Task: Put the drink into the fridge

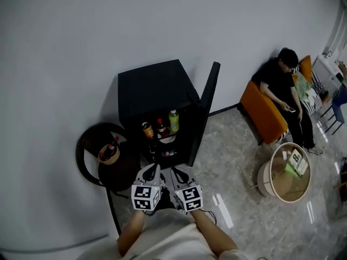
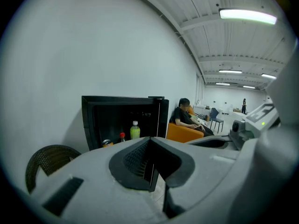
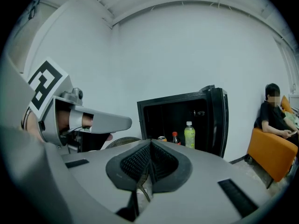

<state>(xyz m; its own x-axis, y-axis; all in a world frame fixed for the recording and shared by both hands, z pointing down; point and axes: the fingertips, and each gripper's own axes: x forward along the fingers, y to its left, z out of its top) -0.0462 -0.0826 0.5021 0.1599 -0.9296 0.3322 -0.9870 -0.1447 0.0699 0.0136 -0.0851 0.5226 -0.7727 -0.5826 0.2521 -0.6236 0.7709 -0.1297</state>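
Your head camera looks steeply down from above you. It takes in the fridge [image 1: 157, 91] a short way ahead, and close below it the left tool [image 1: 153, 172] and right tool [image 1: 179, 173] side by side.

The left gripper view sits low and looks level along the left tool [image 2: 150, 164] towards the fridge [image 2: 124, 118]. The right tool [image 2: 254, 125] shows at its right edge.

The right gripper view looks along the right tool [image 3: 148, 164] at the fridge [image 3: 187, 120], with the left tool [image 3: 93, 120] close at its left.

All three views share the open fridge and a seated person [image 1: 282, 85] to its right.
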